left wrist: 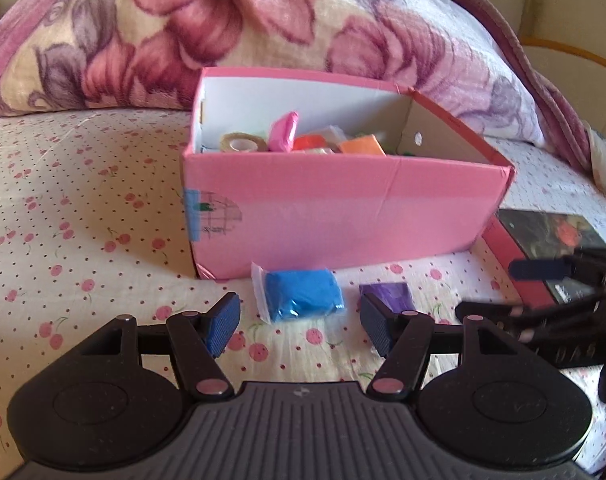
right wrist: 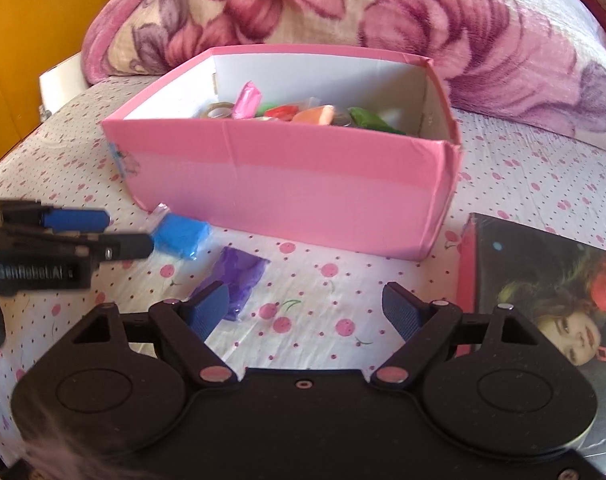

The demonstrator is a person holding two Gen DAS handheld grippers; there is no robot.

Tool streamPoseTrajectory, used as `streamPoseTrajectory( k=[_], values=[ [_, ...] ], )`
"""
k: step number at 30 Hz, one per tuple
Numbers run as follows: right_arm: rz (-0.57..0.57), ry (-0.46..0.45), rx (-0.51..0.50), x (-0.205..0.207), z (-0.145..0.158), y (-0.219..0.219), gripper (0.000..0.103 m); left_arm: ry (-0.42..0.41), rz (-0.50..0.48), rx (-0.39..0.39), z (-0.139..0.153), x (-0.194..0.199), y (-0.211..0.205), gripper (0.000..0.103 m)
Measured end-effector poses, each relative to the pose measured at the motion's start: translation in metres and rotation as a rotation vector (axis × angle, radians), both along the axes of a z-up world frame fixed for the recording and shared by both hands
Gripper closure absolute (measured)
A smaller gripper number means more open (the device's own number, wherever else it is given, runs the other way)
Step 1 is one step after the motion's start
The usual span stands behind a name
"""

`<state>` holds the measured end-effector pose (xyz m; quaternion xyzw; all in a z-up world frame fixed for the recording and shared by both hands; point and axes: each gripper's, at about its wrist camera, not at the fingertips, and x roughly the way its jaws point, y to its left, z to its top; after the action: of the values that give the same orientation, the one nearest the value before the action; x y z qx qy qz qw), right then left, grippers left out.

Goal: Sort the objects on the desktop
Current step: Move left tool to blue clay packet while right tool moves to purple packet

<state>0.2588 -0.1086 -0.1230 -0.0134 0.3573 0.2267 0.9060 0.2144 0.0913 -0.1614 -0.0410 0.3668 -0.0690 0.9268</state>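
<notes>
A pink cardboard box [left wrist: 343, 208] stands on the cherry-print bedsheet and holds several coloured clay packets and a tape roll [left wrist: 241, 143]. A blue clay bag [left wrist: 301, 294] lies in front of the box, just ahead of my open, empty left gripper [left wrist: 299, 322]. A purple clay bag [left wrist: 387, 294] lies beside it, by the left gripper's right finger. In the right wrist view the box [right wrist: 291, 192], blue bag [right wrist: 181, 236] and purple bag [right wrist: 239, 272] show again. My right gripper [right wrist: 307, 312] is open and empty, its left finger next to the purple bag.
A red-edged book with a picture cover [right wrist: 543, 300] lies right of the box; it also shows in the left wrist view [left wrist: 543, 248]. A folded floral blanket [left wrist: 263, 32] is piled behind the box. An orange wall [right wrist: 31, 40] is at far left.
</notes>
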Motion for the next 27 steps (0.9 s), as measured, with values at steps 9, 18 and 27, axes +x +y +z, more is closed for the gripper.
streamPoseTrajectory(
  k=[9,18,27],
  values=[
    [0.136,-0.043,-0.073,-0.007,-0.012,0.038,0.02,-0.007,0.052,0.0,-0.022,0.018,-0.003,0.038],
    [0.162,-0.051,-0.067,-0.003,-0.026,0.049,0.02,0.028,0.067,-0.042,-0.037,0.035,-0.007,0.038],
    [0.129,-0.051,-0.025,0.003,-0.03,0.043,0.021,0.053,0.062,0.069,-0.033,0.038,-0.008,0.038]
  ],
)
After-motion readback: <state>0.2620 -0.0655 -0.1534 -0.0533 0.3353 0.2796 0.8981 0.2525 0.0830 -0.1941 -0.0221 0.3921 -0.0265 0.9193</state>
